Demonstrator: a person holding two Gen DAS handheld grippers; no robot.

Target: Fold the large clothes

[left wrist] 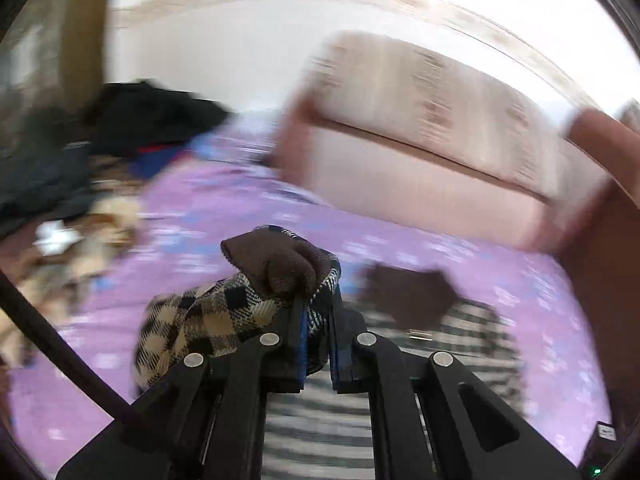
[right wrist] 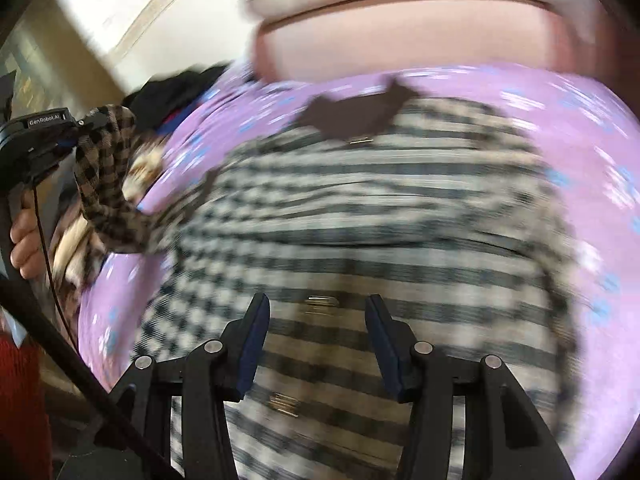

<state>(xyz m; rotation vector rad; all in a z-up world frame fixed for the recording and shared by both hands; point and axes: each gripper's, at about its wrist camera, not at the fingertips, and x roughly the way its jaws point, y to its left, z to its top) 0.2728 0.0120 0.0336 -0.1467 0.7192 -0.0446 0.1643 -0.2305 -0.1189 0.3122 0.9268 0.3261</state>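
Left wrist view. The left tool [left wrist: 316,312] was clamped on a sleeve [left wrist: 208,320] of the checked coat [left wrist: 476,328]. The brown cuff [left wrist: 276,260] of that sleeve stood just above the fingertips, and the beige-and-black checked cloth bunched out to the left of the fingers. The rest of the coat lay below and to the right of the tool, spread on the purple bedspread [left wrist: 224,208], with its brown collar [left wrist: 404,292] showing beyond the right finger. A pink headboard [left wrist: 420,184] rose behind the bed. A pile of dark clothes [left wrist: 148,116] lay at the far left of the bed, with a tan patterned garment [left wrist: 80,248] nearer along the left edge. Most of the background was motion-blurred, so finer detail could not be read.

Right wrist view. The right tool [right wrist: 318,340] had its fingers set well apart with nothing between them. It hung over the lower front of the checked coat [right wrist: 360,208], which lay flat across the purple bedspread [right wrist: 580,120] with the collar [right wrist: 360,116] toward the headboard [right wrist: 400,48]. Metal fasteners [right wrist: 320,301] showed down the middle of the coat, one lying between the two fingers in the picture. At the left edge, the left tool [right wrist: 80,132] held the sleeve [right wrist: 104,176] lifted clear of the bed; the sleeve hung from it in a curve back to the coat's shoulder. The person's left hand [right wrist: 22,236] gripped the handle beneath that tool. The pile of dark clothes [right wrist: 168,88] lay behind the lifted sleeve.
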